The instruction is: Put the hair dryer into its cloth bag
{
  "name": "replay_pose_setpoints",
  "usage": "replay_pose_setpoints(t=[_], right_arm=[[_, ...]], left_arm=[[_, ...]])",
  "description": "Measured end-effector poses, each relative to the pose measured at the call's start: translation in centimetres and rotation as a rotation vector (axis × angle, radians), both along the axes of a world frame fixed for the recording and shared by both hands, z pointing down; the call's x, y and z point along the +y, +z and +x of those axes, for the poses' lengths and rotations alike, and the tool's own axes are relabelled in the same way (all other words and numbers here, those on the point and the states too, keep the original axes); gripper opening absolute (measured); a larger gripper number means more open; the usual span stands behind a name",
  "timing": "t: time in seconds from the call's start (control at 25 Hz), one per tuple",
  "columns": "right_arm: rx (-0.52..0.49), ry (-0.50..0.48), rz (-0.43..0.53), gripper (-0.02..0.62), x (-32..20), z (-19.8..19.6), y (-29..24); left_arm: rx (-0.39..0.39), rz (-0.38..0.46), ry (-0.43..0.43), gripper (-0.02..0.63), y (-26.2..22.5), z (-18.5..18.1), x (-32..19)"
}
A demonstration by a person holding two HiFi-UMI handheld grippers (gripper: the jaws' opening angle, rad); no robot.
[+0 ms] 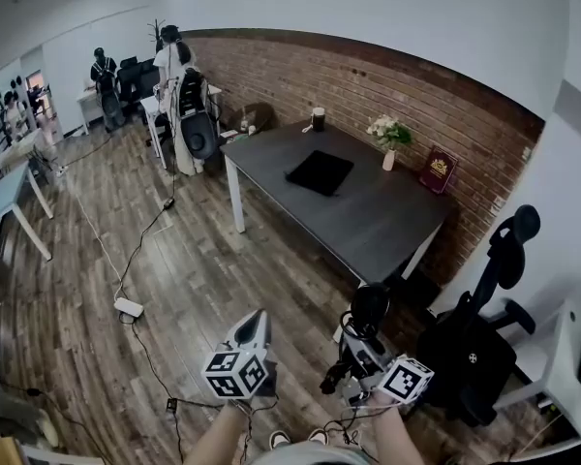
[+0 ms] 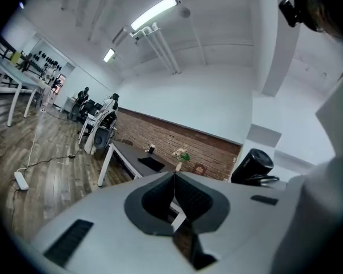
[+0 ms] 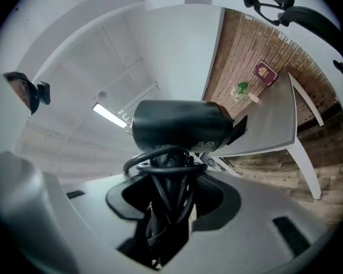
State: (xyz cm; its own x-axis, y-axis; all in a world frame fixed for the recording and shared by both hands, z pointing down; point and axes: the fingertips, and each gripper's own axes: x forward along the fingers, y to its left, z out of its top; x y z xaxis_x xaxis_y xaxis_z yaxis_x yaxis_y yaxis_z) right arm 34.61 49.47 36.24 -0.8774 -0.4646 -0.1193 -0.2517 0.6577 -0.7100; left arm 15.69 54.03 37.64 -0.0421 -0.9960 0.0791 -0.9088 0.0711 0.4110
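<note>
Early stage: the right gripper [image 3: 167,187] pinches the black hair dryer [image 3: 177,124] by its cord-wrapped handle close to the person, the left gripper [image 2: 174,181] is pressed together and empty, the black cloth bag [image 1: 320,172] lies flat, well apart, on the dark worktop [image 1: 387,226], bagging is not yet done, and no writing is readable.

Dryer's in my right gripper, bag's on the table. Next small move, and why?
Probably step up to the table: the cloth bag lies flat on it, well ahead of both grippers. The right gripper holds the hair dryer by its cord-wrapped handle; the left gripper is shut and empty, free for the bag.
</note>
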Motion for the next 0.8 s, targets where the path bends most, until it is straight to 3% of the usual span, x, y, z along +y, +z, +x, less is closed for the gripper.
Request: replay_pose_setpoints(t=[0.44, 0.8], right_arm=[[0.034, 0.032, -0.031, 0.186, -0.6, -0.6, 1.9], [0.055, 0.041, -0.040, 0.186, -5.8, -3.1, 3.6]], left_arm=[[0.013, -0.031, 0.002, 0.008, 1.8, -3.2, 0.1], [0.027, -0.049, -0.012, 0.008, 3.4, -6.0, -4.0]])
